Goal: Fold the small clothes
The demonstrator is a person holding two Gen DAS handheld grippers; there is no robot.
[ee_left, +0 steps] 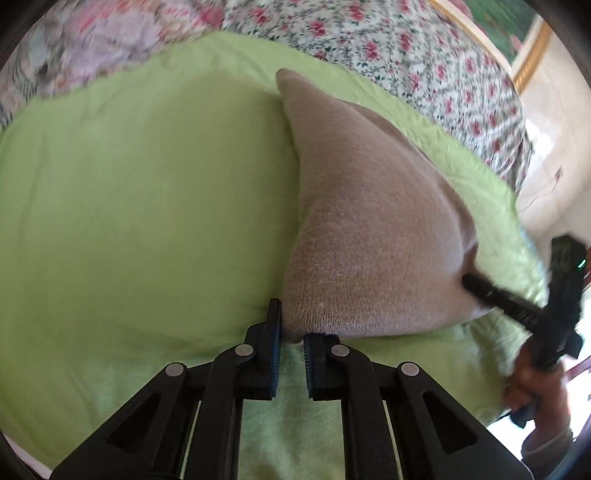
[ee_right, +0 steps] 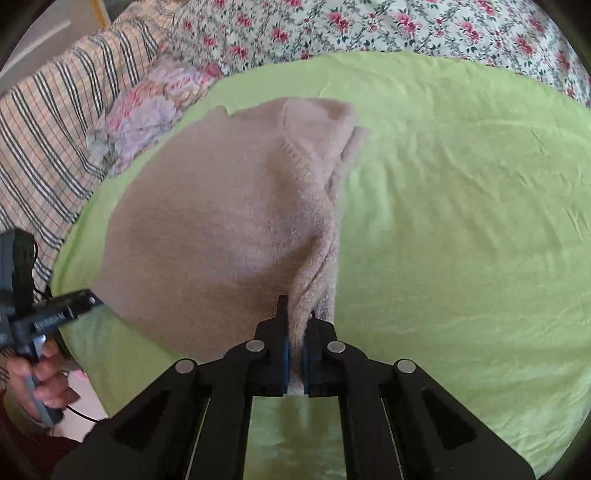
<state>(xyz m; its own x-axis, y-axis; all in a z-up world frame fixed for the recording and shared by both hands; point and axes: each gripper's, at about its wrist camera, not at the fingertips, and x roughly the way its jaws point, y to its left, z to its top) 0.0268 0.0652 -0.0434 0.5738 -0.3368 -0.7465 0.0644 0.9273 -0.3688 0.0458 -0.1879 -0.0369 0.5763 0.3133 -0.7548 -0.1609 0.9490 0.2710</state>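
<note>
A beige knit garment point(ee_left: 369, 229) lies partly lifted over a light green cloth point(ee_left: 147, 206). My left gripper point(ee_left: 292, 332) is shut on the garment's near left corner. The right gripper point(ee_left: 472, 284) shows at the right of the left wrist view, clamped on the garment's other near corner. In the right wrist view the garment point(ee_right: 221, 229) hangs bunched from my right gripper point(ee_right: 295, 332), which is shut on its folded edge. The left gripper point(ee_right: 88, 299) shows at the left, at the garment's edge, held by a hand.
The green cloth point(ee_right: 461, 221) covers a bed with a floral sheet point(ee_right: 369, 26). A striped plaid fabric point(ee_right: 48, 129) and a pink-purple bundle point(ee_right: 155, 107) lie at the left. A wall with a gold-framed picture point(ee_left: 532, 55) stands at the far right.
</note>
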